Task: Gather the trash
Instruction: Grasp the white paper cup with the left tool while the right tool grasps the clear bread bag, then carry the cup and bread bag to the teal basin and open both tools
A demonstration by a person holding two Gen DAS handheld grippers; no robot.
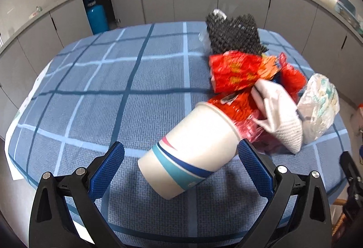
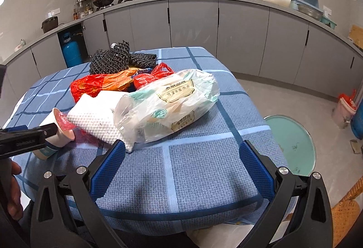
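Left wrist view: the left gripper (image 1: 181, 158) stands released, its blue pads wide apart on either side of a paper cup (image 1: 190, 152). The cup lies tilted on its side on the checked tablecloth (image 1: 113, 80), base toward the camera, mouth toward the trash pile. The right-hand pad (image 1: 255, 169) sits just beside the cup's rim; whether it touches cannot be told. The left-hand pad is well apart from the cup.

Only this view shows the cup's full wall with its blue and teal stripes. Behind it lie a red snack bag (image 1: 238, 71), a white dimpled foam piece (image 1: 280, 116), a clear wrapper with paper tissues (image 1: 320, 107) and a black mesh net (image 1: 236, 37).

Right wrist view: the right gripper (image 2: 181, 157) is likewise released, over bare cloth at the near edge of the table, grasping nothing. Only here is the cup's mouth seen, stuffed with a pink-red crumpled film (image 2: 64, 122). The left gripper's black finger (image 2: 27, 136) crosses in front of the cup (image 2: 56, 132) and hides part of it.

The tissue wrapper (image 2: 168, 102) lies nearest, resting partly on the foam piece (image 2: 99, 123), whose corner is just beside the right gripper's left pad. The red bag (image 2: 95, 84) and mesh net (image 2: 113, 59) lie behind.

Surroundings: grey cabinets (image 2: 192, 23), a blue gas cylinder (image 2: 71, 50), a round green lid (image 2: 292, 143) on the floor.
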